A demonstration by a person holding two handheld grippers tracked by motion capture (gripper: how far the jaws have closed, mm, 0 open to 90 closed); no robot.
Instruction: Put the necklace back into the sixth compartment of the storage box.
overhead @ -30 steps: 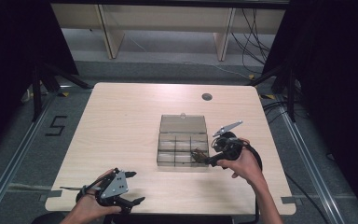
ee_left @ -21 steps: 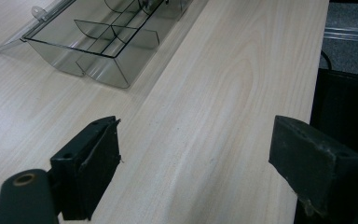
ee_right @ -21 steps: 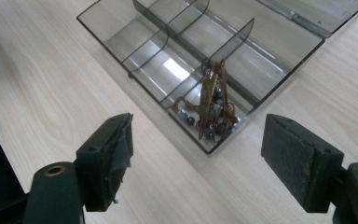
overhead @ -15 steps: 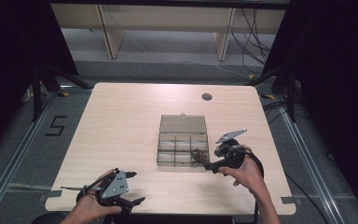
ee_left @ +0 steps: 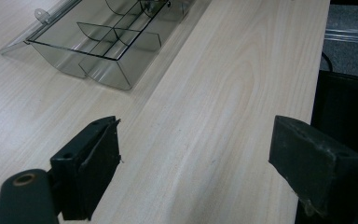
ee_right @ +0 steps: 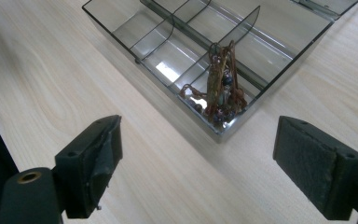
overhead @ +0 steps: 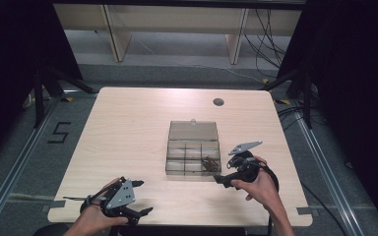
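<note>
- At the near edge of the table (overhead: pixel 128 123), your left gripper (overhead: pixel 137 199) rests with jaws wide apart and empty, well apart from the clear organiser box (overhead: pixel 193 155).
- Just beside the box's near right corner, your right gripper (overhead: pixel 220 179) has just been opening its jaws; nothing is between them.
- Ahead of it, in that corner compartment, the beaded bracelet (ee_right: pixel 219 88) lies heaped, partly leaning upright on the divider.
- Your right hand (overhead: pixel 256 184) is clearly the nearer one.

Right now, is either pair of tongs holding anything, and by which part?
Nothing. Both the left tongs and right tongs are open and empty; the beaded bracelet lies in the box.
</note>
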